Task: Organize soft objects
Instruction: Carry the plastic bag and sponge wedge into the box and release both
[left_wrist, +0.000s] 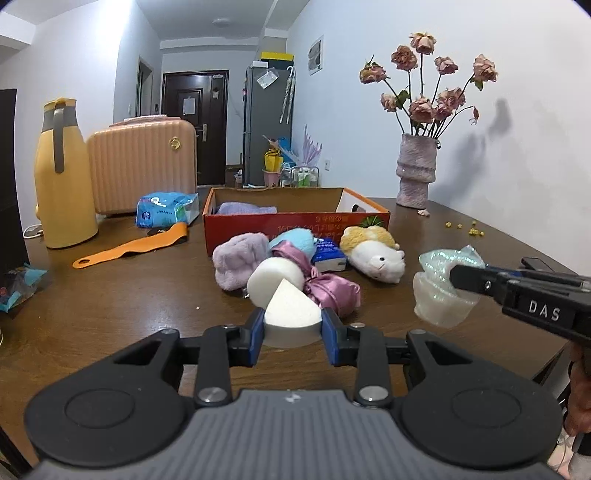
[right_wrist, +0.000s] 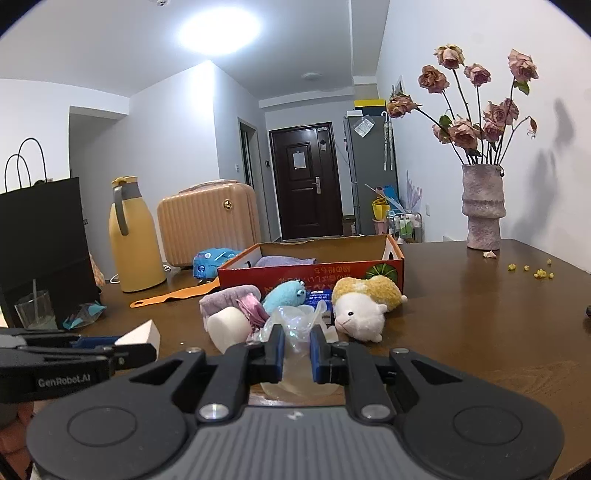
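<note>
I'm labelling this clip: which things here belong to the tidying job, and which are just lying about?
Job: white foam wedge in left gripper; clear iridescent plastic piece in right gripper; red cardboard box; white-and-yellow plush sheep; lilac fleece bundle.
Lying about: yellow thermos jug; pink textured vase; peach ribbed suitcase.

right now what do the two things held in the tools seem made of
Left tool: white wedge-shaped sponge block, likely foam, with a matte, finely grainy face. Right tool: clear iridescent squishy piece, probably soft plastic or silicone, glossy and translucent, crumpling between the fingers.
</note>
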